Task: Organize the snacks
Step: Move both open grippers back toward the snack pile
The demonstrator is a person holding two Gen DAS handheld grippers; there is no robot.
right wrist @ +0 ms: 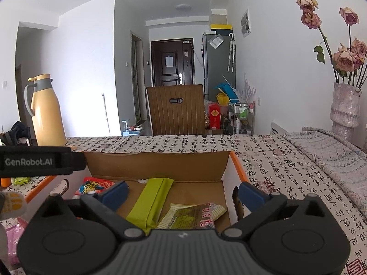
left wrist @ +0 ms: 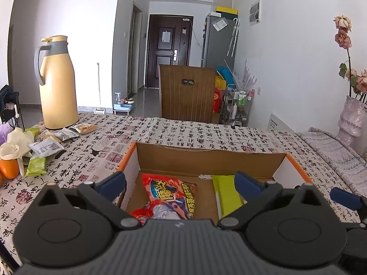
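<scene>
An open cardboard box (left wrist: 206, 158) with orange edges sits on the table. Inside lie a red snack bag (left wrist: 169, 194) and a green packet (left wrist: 226, 191). My left gripper (left wrist: 180, 183) is open and empty above the box's near left part. In the right wrist view the box (right wrist: 158, 166) holds the red bag (right wrist: 94, 186), the green packet (right wrist: 151, 202) and a striped green-brown packet (right wrist: 195, 214). My right gripper (right wrist: 183, 193) is open and empty above them. Several loose snack packets (left wrist: 48, 145) lie on the table at the left.
A yellow thermos jug (left wrist: 57, 84) stands at the table's far left. A vase of dried roses (right wrist: 345, 105) stands at the right, with a folded cloth (right wrist: 330, 151) below it. A wooden chair (left wrist: 188, 92) is behind the table. An orange fruit (left wrist: 9, 168) lies at the left edge.
</scene>
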